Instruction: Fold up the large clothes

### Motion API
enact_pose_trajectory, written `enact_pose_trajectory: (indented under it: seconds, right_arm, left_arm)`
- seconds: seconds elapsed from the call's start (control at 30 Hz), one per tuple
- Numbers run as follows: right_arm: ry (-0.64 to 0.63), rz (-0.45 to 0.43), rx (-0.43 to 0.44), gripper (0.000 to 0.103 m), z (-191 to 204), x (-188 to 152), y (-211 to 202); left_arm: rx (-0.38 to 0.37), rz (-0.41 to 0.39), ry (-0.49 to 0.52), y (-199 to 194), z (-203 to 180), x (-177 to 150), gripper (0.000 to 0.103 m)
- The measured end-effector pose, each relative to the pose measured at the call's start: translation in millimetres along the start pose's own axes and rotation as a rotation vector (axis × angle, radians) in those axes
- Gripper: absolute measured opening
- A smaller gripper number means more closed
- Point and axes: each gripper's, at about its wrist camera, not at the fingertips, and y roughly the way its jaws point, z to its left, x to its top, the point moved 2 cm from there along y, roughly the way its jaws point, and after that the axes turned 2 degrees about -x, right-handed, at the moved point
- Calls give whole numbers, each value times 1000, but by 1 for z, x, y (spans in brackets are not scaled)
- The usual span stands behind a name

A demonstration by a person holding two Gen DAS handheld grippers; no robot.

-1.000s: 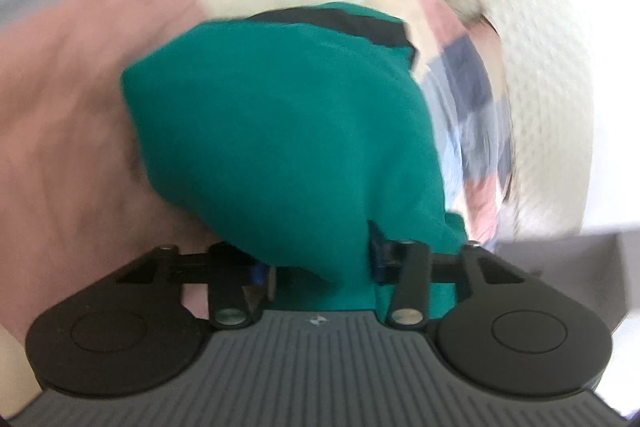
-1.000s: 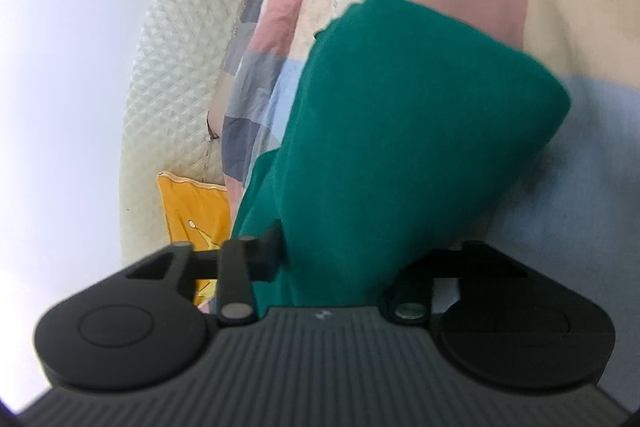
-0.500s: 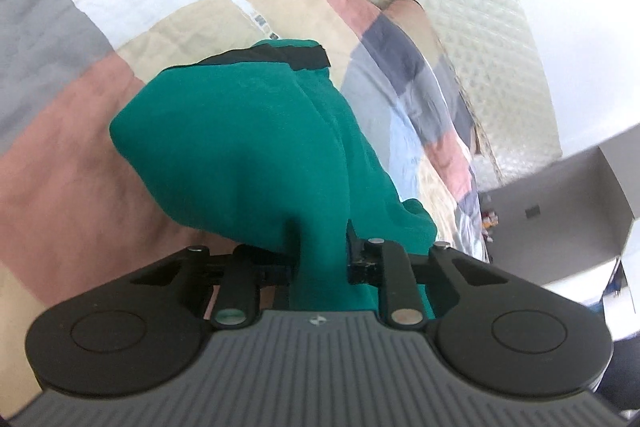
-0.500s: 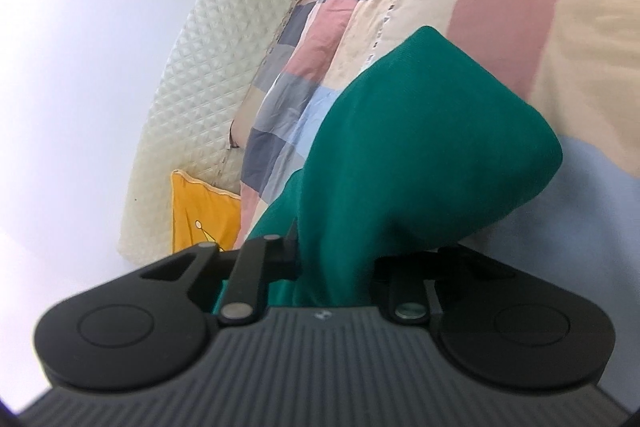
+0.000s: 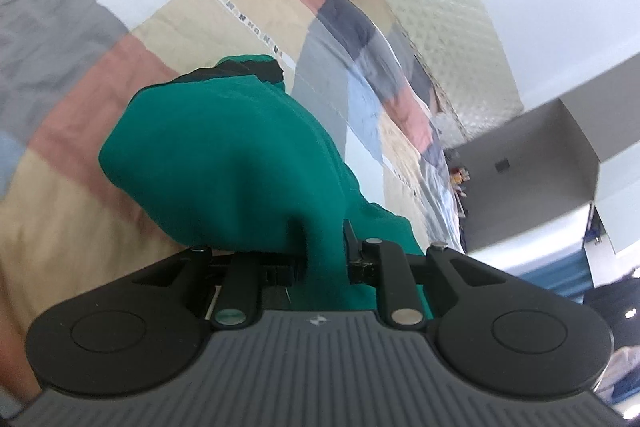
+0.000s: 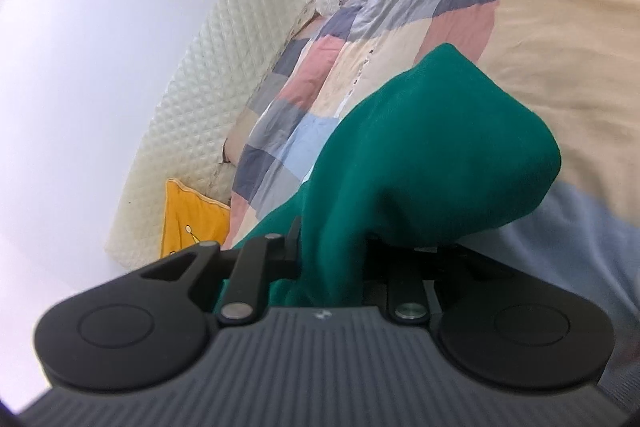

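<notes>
Patchwork bedspread (image 5: 120,27) fills both views, far edge cut off; green garment (image 5: 224,163) bunched above it (black trim at far end), fold hiding fingertips; left gripper (image 5: 320,259) pinching green cloth; right gripper (image 6: 332,259) likewise clamped on it; yellow cushion (image 6: 192,215) by quilted headboard (image 6: 224,75)

Patchwork quilt (image 5: 120,7), orange cushion (image 6: 192,219) (against quilted cream headboard (image 6: 240,67)).
</notes>
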Motion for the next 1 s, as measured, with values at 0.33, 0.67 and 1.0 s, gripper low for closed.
enact_pose_trajectory:
  seconds: [0.33,0.67,1.0]
  right_arm:
    - [-54,-33,-106,28,24,-2,-32]
    - [77,116,-144,86,35,29,19]
    - [81,163,-191,88,39,45,82]
  left_arm:
    - [20,36,87,-26,-20,-13,22]
    - [121,149,95,28,-50,34,30]
    - [86,182,83,100,-49,68,43]
